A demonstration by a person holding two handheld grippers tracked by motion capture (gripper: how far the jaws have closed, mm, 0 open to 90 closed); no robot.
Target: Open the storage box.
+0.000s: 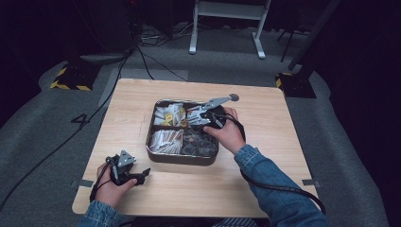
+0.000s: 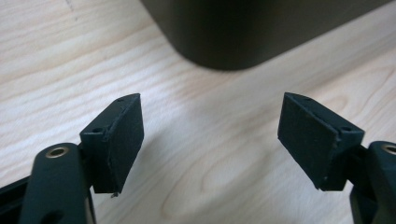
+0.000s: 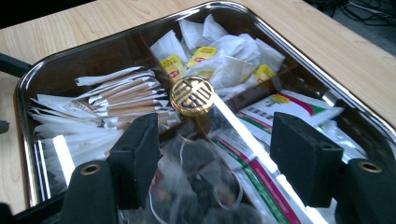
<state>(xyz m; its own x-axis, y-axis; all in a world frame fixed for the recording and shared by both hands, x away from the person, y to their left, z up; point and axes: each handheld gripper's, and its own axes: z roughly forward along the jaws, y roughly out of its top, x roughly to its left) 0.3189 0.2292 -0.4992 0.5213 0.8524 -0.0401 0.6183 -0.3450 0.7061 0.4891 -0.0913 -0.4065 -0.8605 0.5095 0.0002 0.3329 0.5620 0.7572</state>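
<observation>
A shallow metal tin [image 1: 182, 160] with several compartments stands mid-table. It holds white tea bags with yellow tags [image 3: 219, 56], brown-and-white stick packets [image 3: 121, 98] and printed sachets [image 3: 280, 107]. A round gold knob [image 3: 192, 95] sits at its middle, seemingly on a clear cover with glare streaks. My right gripper [image 3: 217, 158] hovers over the tin's right half [image 1: 196, 118], jaws open, the knob just ahead of them and untouched. My left gripper [image 1: 142, 176] rests low over the table's front left, open and empty [image 2: 210, 140], facing the tin's dark corner [image 2: 233, 32].
The wooden table [image 1: 265, 184] has bare board around the tin on all sides. Beyond its far edge are grey floor, cables [image 1: 146, 61], a white stand frame [image 1: 227, 28] and yellow-black striped bases [image 1: 71, 80].
</observation>
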